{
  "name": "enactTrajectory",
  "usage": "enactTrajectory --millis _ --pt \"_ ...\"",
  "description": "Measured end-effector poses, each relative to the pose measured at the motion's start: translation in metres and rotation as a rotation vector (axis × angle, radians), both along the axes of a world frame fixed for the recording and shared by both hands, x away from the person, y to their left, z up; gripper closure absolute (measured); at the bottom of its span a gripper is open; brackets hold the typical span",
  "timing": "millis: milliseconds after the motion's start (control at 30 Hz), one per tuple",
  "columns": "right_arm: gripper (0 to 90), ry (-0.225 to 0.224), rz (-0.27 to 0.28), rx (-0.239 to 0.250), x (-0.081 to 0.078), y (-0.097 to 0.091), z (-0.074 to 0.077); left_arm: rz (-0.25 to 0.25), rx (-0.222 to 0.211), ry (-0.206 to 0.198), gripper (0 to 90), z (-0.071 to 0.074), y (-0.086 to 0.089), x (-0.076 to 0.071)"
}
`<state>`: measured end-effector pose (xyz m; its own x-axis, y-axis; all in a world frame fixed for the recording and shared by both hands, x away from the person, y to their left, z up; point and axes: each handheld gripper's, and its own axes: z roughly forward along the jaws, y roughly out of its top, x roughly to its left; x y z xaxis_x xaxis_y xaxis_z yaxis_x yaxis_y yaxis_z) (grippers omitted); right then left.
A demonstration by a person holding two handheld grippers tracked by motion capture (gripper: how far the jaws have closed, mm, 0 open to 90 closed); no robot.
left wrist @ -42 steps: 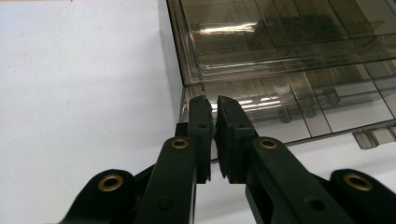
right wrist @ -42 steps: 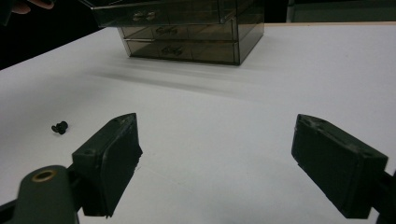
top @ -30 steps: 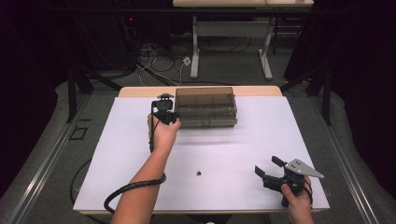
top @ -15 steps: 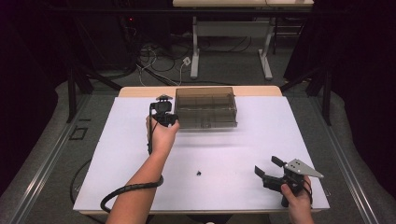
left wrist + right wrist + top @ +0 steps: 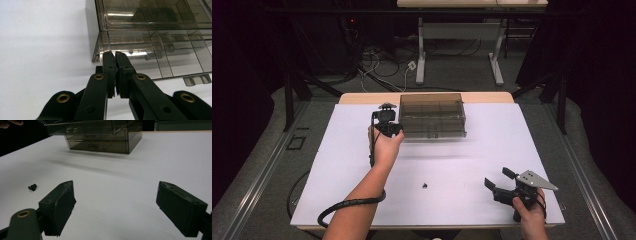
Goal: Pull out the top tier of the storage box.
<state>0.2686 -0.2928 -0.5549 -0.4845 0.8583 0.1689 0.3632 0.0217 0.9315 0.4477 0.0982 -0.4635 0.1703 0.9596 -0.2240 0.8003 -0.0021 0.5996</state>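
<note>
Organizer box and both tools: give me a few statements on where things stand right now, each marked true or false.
1. The left tool is shut, its tips at the near left corner of the box. True.
2. The right tool is shut on the screw. False: its jaws stand wide open with nothing between them, and the screw lies apart on the table.
3. The box is of smoky clear plastic with compartments inside. True.
4. The screw lies inside a compartment of the box. False: it lies on the bare white table, nearer the person than the box.
5. The right tool is raised over the box. False: it is at the near right part of the table, far from the box.
</note>
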Motion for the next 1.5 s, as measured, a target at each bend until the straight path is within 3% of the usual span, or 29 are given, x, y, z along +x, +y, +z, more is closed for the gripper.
enactTrajectory --millis 267,500,933,1500 --pt "14.8 0.008 0.001 -0.003 0.0 0.0 0.0 -0.007 -0.014 -0.003 83.8 0.002 0.001 -0.001" --pt "14.8 0.002 0.001 0.0 0.0 0.0 0.0 -0.017 0.011 -0.017 81.2 0.006 -0.002 -0.002" --pt "14.8 0.007 0.001 -0.001 0.0 0.0 0.0 -0.027 -0.007 -0.02 80.1 0.008 0.001 -0.003" --pt "14.8 0.009 0.0 -0.001 0.0 0.0 0.0 -0.035 -0.003 -0.069 74.1 0.023 0.008 -0.007"
